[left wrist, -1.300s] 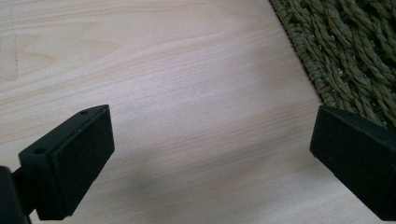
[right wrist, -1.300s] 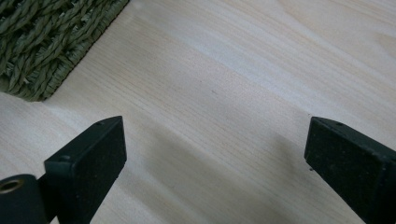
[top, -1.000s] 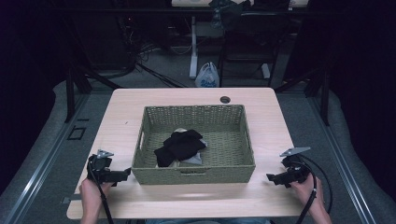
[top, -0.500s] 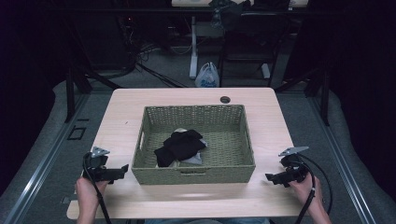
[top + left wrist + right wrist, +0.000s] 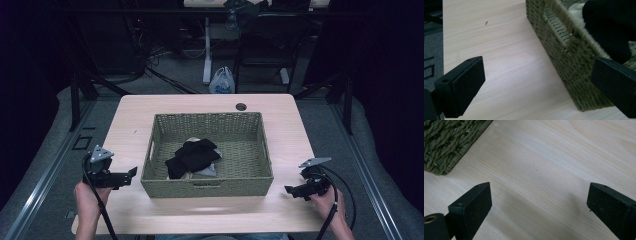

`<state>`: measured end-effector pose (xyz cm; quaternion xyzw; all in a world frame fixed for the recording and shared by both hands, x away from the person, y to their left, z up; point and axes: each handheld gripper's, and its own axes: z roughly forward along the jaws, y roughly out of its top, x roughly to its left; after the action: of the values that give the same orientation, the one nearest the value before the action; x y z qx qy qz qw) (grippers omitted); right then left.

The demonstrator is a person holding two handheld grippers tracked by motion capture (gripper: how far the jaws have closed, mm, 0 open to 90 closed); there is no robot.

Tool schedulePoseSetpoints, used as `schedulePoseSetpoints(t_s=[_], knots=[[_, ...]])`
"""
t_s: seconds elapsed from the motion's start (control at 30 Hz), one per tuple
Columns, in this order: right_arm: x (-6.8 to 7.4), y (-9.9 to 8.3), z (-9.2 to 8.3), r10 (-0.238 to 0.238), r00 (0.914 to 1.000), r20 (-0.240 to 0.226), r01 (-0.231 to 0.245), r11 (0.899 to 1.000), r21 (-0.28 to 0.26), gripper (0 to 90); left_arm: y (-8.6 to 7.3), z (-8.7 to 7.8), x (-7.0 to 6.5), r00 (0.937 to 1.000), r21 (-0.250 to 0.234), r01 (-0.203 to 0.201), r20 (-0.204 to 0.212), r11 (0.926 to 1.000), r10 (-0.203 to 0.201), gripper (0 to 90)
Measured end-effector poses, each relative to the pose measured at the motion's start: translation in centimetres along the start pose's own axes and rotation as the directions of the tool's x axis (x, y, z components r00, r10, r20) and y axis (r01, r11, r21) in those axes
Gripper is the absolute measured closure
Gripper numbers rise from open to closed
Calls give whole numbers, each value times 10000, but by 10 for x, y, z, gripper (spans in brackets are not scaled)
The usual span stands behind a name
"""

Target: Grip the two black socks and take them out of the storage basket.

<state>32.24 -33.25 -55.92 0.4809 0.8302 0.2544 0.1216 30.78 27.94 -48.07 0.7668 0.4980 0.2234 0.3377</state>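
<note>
A woven olive basket (image 5: 206, 186) stands mid-table and holds a black garment (image 5: 192, 156) lying over paler cloth (image 5: 212, 170). My left gripper (image 5: 131, 173) hovers open just off the basket's left front corner, jaws pointing at it. In the left gripper view the jaws of that gripper (image 5: 536, 68) are spread wide over bare wood, with the basket wall (image 5: 564, 57) and the black garment (image 5: 609, 27) to the right. My right gripper (image 5: 289, 190) is open, low over the table right of the basket. Between the right gripper's (image 5: 539, 190) jaws there is only tabletop, and the basket corner (image 5: 446, 142) shows at upper left.
The light wooden table (image 5: 200, 215) has a round cable hole (image 5: 241, 106) near its far edge. Behind it stand a desk frame, cables and a white bag (image 5: 222, 82) on the floor. Dark floor borders both table sides.
Both grippers have shifted only slightly. The left one has risen a little beside the basket's corner, and the right one has edged a bit nearer the front edge. Both stay open.
</note>
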Motion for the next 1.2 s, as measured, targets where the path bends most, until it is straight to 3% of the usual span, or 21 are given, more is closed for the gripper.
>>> schedulePoseSetpoints(t_s=[0.23,0.47,0.77,1.07,1.2], knots=[[-1,-1,1,24,10000,18,-24,10000,51,54,24,-5,-9,9985,-61,-379,404,9993,381,0],[0,0,1,-60,10000,-24,60,9999,113,54,51,-3,-19,9929,31,-993,665,9950,989,0],[0,0,1,-12,10000,71,11,10000,90,54,83,10,-38,9795,300,-1781,1015,9836,1742,0],[0,0,0,8,10000,91,-8,10000,23,54,110,31,-55,9659,668,-2162,1602,9741,2034,0],[0,1,-1,-50,10000,75,49,10000,57,53,120,42,-66,9552,990,-2523,1843,9626,2314,0]])
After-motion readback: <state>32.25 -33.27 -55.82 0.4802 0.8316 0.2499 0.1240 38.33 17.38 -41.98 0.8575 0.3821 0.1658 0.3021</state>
